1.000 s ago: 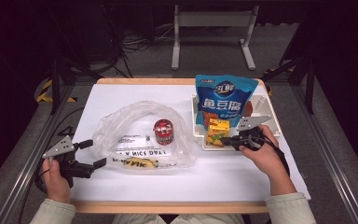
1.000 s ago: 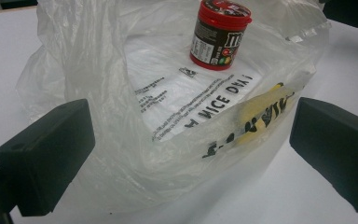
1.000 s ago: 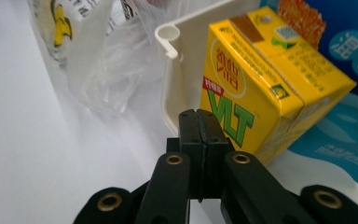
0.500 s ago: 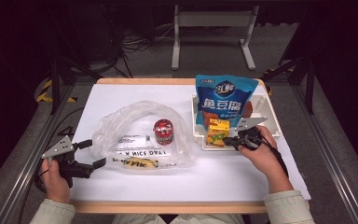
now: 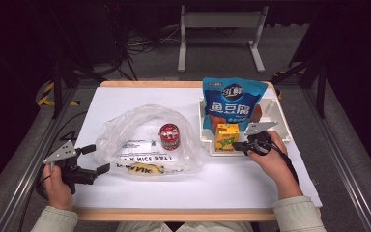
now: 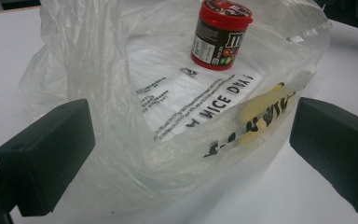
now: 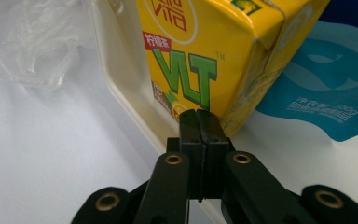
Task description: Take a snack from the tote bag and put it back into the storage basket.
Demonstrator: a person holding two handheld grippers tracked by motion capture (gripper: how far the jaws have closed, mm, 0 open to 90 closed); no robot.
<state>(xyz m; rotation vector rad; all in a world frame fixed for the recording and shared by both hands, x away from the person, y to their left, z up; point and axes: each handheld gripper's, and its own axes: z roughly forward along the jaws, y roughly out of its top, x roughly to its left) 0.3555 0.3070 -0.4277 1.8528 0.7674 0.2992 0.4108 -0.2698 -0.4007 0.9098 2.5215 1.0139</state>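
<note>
Beside the tray, at its front rim, the right gripper stood with jaws pressed together, empty, tips at the yellow carton, whose top was cut off. Left of the tray, the left gripper gaped wide before the plastic bag.

I see a yellow carton with green lettering, a blue pouch with white characters, a red-lidded dark tub, a clear bag printed black and yellow, on my white bench.
</note>
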